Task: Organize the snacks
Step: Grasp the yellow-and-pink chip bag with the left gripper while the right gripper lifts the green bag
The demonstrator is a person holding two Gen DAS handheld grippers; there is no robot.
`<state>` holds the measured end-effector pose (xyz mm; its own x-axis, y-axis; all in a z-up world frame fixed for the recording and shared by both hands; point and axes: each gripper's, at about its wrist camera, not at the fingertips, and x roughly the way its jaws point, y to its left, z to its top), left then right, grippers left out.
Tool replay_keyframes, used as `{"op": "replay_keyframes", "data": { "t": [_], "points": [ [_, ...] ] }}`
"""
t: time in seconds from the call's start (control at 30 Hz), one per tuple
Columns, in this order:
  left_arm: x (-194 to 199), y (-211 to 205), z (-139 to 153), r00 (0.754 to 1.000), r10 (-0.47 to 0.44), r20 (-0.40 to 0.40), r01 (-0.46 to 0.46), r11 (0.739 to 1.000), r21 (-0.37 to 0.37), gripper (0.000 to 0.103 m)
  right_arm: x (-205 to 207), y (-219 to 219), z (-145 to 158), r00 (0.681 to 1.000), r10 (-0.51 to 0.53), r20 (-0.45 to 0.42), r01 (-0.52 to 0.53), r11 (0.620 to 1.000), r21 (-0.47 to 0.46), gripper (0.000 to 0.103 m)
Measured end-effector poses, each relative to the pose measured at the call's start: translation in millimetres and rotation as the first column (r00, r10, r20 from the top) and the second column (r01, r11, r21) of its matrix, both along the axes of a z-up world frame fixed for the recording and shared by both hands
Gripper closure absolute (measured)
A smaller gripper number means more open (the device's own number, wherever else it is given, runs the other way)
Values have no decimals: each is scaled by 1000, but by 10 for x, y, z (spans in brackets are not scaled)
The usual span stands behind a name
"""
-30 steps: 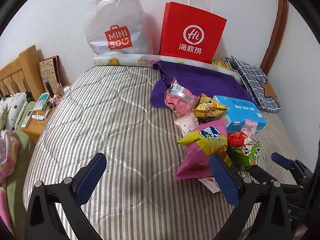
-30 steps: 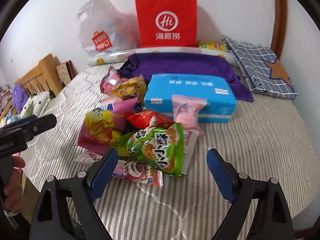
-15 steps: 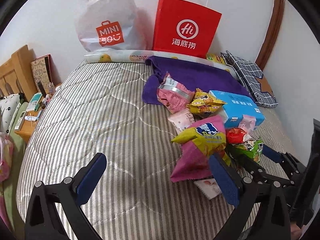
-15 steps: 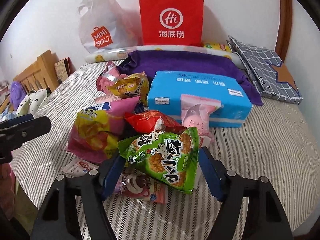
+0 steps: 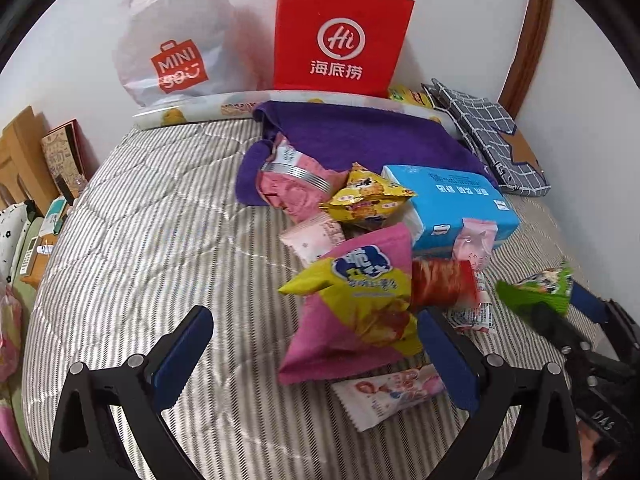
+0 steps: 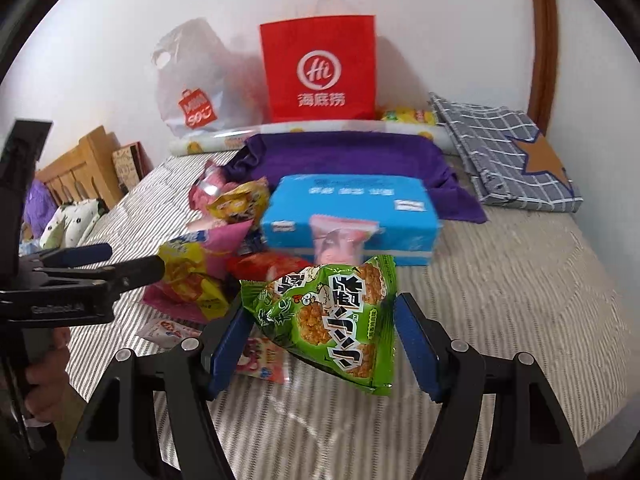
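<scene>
My right gripper [image 6: 320,344] is shut on a green snack bag [image 6: 332,316] and holds it lifted above the striped bed [image 6: 520,280]; the bag also shows in the left wrist view [image 5: 536,292]. A snack pile lies behind: a pink-yellow chip bag [image 5: 360,304], a red packet [image 5: 440,284], a yellow packet [image 5: 368,196], a pink packet [image 5: 296,184] and a blue tissue box [image 5: 452,200]. My left gripper [image 5: 312,344] is open and empty, just left of the chip bag.
A red paper bag [image 5: 340,36] and a white plastic bag [image 5: 172,44] stand against the back wall. A purple towel [image 5: 360,136] and a checked cushion [image 5: 488,132] lie at the back. A wooden headboard [image 5: 16,156] is on the left.
My right gripper closed on the green snack bag and lifted it off the pile. My left gripper moved slightly closer to the pile and stayed open.
</scene>
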<state>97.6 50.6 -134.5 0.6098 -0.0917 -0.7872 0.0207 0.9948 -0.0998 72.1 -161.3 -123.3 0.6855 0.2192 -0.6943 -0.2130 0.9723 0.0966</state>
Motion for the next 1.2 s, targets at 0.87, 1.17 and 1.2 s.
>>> {"op": "replay_keyframes", "data": {
  "t": [0.87, 1.17, 1.2],
  "points": [
    [315, -283, -207, 996, -28, -80, 32, 998, 46, 37, 222, -638, -231, 992, -114, -52, 114, 993, -5, 32],
    [185, -197, -77, 998, -25, -52, 26, 999, 32, 38, 203, -614, -213, 993, -106, -51, 106, 994, -4, 32],
    [176, -188, -60, 999, -24, -49, 26, 999, 30, 38, 196, -610, -203, 993, -105, -48, 105, 994, -5, 32]
  ]
}}
